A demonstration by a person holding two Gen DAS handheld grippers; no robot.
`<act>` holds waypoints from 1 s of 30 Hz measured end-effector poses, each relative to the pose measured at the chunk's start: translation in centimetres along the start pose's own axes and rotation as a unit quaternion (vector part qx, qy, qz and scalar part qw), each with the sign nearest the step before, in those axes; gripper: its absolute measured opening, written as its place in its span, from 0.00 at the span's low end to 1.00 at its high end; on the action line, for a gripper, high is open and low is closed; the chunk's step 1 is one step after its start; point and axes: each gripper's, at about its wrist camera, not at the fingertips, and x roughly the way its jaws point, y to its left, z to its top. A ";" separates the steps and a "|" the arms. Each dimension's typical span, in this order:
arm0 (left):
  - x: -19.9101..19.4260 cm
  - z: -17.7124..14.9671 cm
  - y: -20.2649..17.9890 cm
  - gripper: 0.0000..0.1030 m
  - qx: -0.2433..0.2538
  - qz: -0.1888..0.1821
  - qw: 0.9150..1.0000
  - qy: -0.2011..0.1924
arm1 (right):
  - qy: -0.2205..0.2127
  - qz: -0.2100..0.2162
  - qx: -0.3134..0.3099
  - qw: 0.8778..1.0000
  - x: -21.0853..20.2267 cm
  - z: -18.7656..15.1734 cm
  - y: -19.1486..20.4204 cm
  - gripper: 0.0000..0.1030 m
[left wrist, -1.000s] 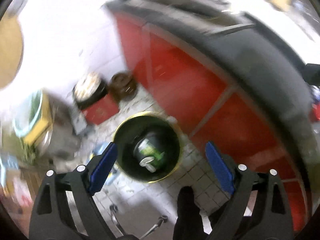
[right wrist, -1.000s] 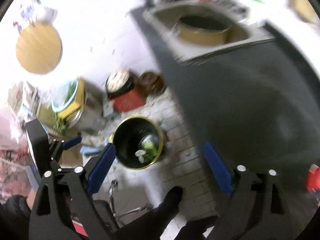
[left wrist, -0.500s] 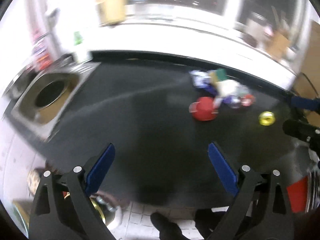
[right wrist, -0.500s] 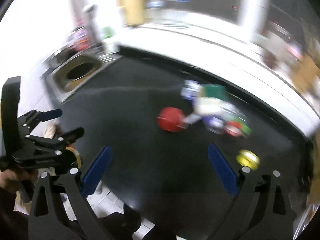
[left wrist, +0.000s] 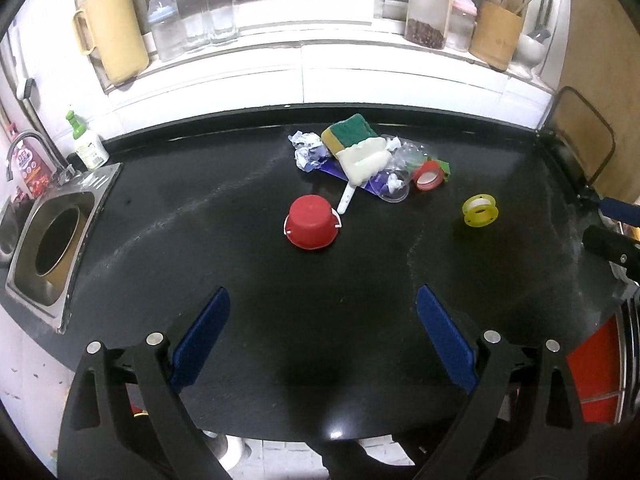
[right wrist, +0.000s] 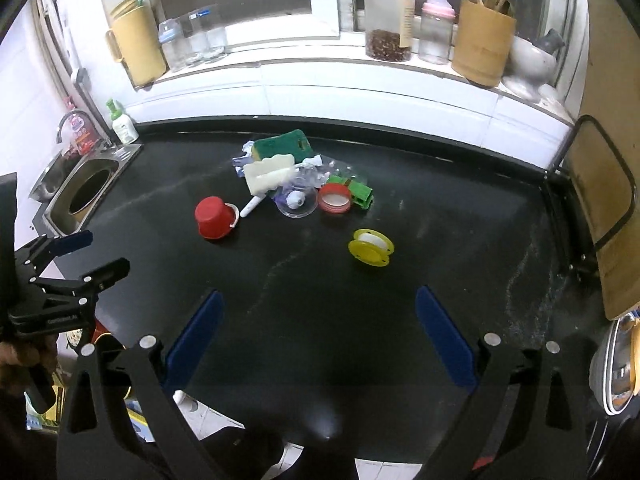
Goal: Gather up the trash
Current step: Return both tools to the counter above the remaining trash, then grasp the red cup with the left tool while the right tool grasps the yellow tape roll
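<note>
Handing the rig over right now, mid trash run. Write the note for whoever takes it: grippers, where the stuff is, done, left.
Left gripper: open, empty, over the near counter edge.
Right gripper: open, empty, same height.
On the black counter: red cup upside down, alone near the middle; yellow spool alone to its right; pile toward the back of the counter with sponge, crumpled wrappers, clear plastic cup, red lid.
Done: nothing visible from here.
Left: all of it; no bin in view.
</note>
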 end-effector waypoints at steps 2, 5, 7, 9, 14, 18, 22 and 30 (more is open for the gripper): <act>0.2 0.2 -0.1 0.89 0.000 0.004 1.000 0.001 | 0.001 0.001 0.000 1.000 0.3 0.1 -0.5 0.91; 0.6 0.4 -0.2 0.89 -0.002 0.007 1.000 0.003 | 0.004 0.006 0.002 1.000 0.6 0.3 -0.9 0.91; 0.9 0.6 -0.3 0.89 -0.003 0.008 1.000 0.004 | 0.005 0.008 0.002 1.000 1.0 0.5 -1.3 0.91; 1.5 0.8 -0.2 0.89 -0.002 0.010 1.000 0.006 | 0.008 0.010 0.000 1.000 1.5 0.7 -1.6 0.91; 3.8 1.4 -0.1 0.89 -0.005 0.016 1.000 0.011 | 0.019 0.015 -0.007 1.000 3.7 1.3 -2.5 0.91; 7.0 2.0 0.1 0.89 -0.005 0.024 1.000 0.018 | 0.038 0.029 -0.015 0.999 6.8 1.6 -3.5 0.91; 10.8 2.7 0.4 0.89 0.005 0.038 0.999 0.025 | 0.056 0.036 -0.029 0.997 10.4 1.7 -4.1 0.91; 17.4 3.5 1.4 0.89 0.001 0.036 0.998 0.048 | 0.094 0.036 -0.072 0.992 17.9 2.6 -4.6 0.90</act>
